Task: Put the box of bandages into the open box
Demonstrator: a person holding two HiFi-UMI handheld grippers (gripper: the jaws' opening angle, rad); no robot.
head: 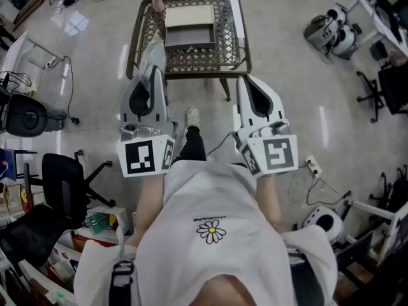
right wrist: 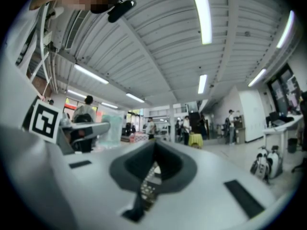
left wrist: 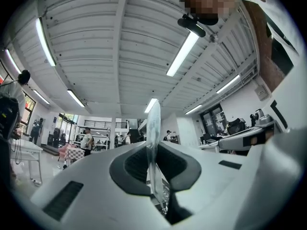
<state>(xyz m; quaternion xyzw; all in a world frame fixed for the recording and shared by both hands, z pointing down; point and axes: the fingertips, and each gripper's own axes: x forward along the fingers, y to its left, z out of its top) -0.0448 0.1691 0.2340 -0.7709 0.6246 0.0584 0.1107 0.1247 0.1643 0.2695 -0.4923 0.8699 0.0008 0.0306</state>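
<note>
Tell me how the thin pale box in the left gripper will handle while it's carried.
The thin pale bandage box is probably light: the left gripper holds it by one end alone. It looks slim and translucent, so it may flex or crush under a harder squeeze. Being flat, it should not roll once laid in the open dark box.

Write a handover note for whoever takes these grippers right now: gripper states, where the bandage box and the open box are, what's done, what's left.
Left gripper: shut on the box of bandages, a thin pale pack seen edge-on between its jaws, held by the near left corner of the table.
Right gripper: shut, nothing between its jaws, held level with the left one.
Open box: on the lattice table straight ahead, lid folded back, dark inside looks bare.
Done: bandages are in the grip.
Left: carry them over the open box, lower them in, let go.
</note>
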